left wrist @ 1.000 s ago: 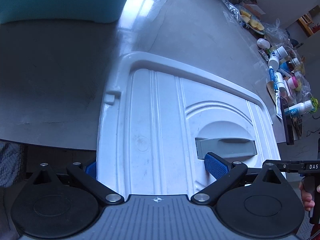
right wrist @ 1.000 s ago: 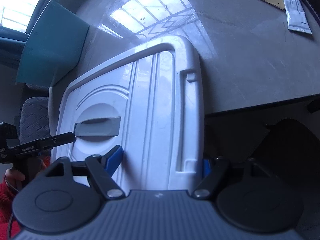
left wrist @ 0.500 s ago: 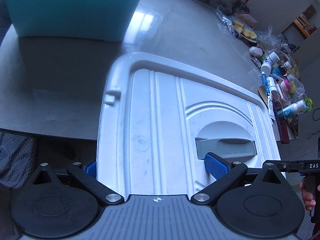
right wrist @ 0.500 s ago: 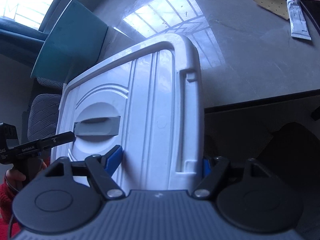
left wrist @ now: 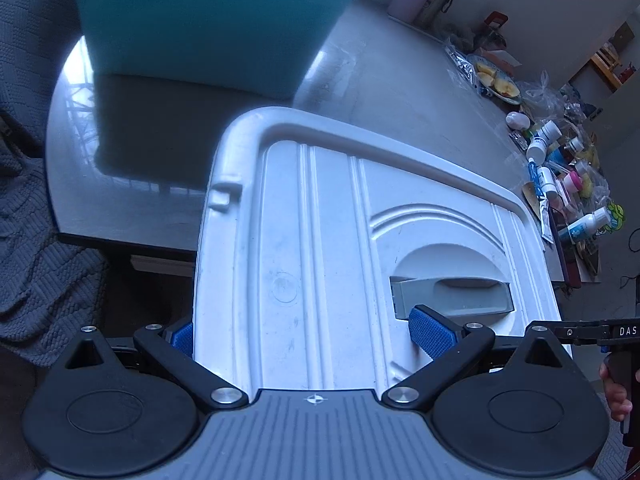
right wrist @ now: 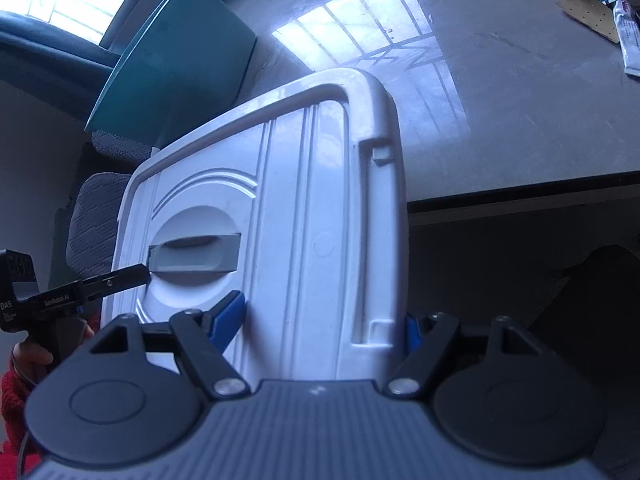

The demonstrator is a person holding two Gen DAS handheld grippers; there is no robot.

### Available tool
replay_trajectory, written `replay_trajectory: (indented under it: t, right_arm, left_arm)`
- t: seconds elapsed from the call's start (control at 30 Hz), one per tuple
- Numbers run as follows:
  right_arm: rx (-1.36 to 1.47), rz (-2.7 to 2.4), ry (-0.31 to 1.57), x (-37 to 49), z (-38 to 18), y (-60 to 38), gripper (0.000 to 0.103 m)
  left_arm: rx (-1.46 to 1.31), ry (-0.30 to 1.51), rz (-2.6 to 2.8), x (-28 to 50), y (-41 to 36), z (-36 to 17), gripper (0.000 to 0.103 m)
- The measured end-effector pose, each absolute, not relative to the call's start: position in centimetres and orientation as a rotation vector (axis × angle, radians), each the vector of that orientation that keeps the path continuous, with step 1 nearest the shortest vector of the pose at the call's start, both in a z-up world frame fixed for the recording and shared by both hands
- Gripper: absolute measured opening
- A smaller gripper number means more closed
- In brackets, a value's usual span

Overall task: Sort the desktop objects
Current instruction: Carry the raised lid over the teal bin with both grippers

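Observation:
A white plastic lid (left wrist: 320, 240) with a grey recessed handle (left wrist: 452, 296) is held in the air, partly over the table's near edge. My left gripper (left wrist: 308, 336) is shut on its near side, one blue pad (left wrist: 432, 332) on the top face beside the handle and the other at the lid's left rim. My right gripper (right wrist: 320, 324) is shut on the same lid (right wrist: 280, 220), with one pad (right wrist: 228, 316) on top and the other at the right rim. A teal bin (left wrist: 200, 20) stands on the table beyond the lid.
The grey table (left wrist: 400, 92) carries a heap of bottles, tubes and bags (left wrist: 560, 168) at its far right. A tube (right wrist: 628, 36) and a brown card lie at the right in the right wrist view. A grey fabric chair (left wrist: 32, 200) stands left of the table.
Both grippers have risen and drawn back with the lid still in them. The table edge has slid up the picture and more of the teal bin shows.

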State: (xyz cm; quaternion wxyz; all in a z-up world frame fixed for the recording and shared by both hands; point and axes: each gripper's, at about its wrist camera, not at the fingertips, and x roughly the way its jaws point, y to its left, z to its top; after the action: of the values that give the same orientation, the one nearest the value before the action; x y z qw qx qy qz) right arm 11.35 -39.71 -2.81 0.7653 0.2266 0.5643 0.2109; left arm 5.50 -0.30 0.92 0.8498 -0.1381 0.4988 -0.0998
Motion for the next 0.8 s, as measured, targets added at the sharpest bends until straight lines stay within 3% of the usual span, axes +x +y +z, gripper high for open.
replay_trajectory:
  t: [0.47, 0.8]
  right_arm:
    - [0.493, 0.501, 1.237, 7.6, -1.8, -30.8, 0.077]
    - [0.486, 0.559, 1.195, 6.9, 1.4, -24.9, 0.077]
  left_arm:
    - [-0.311, 1.039, -0.139, -2.3, 10.0, 2.7, 0.102]
    - [-0.295, 0.976, -0.073, -5.6, 16.4, 7.1, 0.102]
